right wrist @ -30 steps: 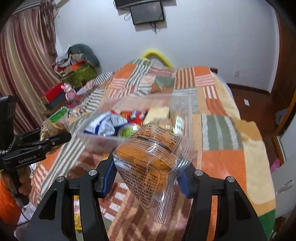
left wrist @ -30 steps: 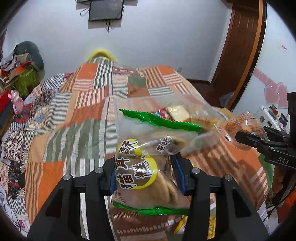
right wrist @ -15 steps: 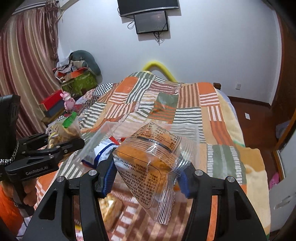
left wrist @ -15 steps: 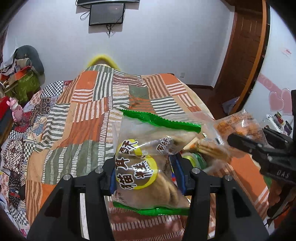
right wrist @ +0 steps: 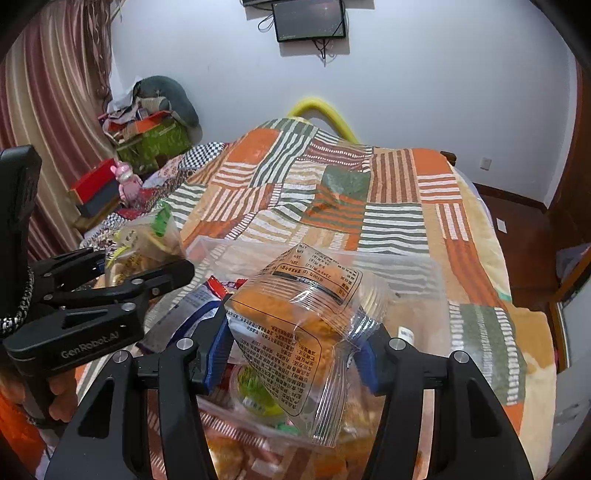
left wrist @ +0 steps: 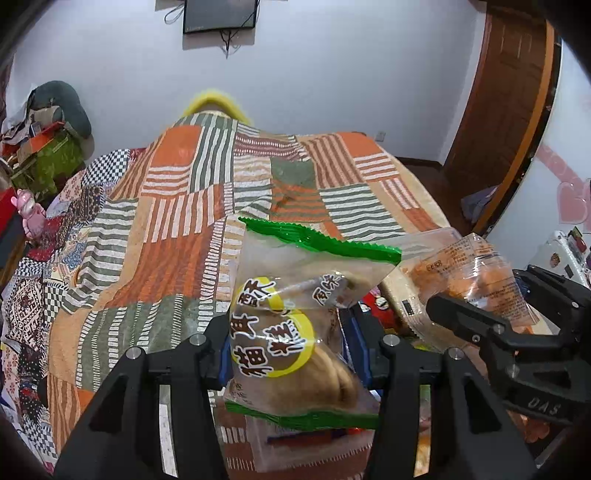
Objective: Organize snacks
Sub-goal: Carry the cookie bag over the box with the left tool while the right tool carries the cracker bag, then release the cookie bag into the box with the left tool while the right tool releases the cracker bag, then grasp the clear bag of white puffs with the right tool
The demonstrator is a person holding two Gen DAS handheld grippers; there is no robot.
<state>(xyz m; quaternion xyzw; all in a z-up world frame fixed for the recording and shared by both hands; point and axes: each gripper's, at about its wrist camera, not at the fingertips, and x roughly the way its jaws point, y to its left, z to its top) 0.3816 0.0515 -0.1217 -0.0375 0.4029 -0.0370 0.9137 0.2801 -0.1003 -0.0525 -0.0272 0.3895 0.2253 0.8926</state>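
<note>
Left wrist: patchwork quilt (left wrist: pixel 177 229) covers bed; white wall (left wrist: pixel 332 74) behind.

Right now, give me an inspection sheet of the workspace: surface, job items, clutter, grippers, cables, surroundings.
Surface: bed under patchwork quilt.
Job's things: green-edged pastry packet; clear orange snack packet; clear plastic bin holding more snacks.
Clutter: boxes and clothes pile, pink toy beside the bed.
Grippers: left gripper shut on the pastry packet; right gripper shut on the orange packet.
Cables: wires dangling under wall screen.
Surroundings: striped curtain, wooden door.
</note>
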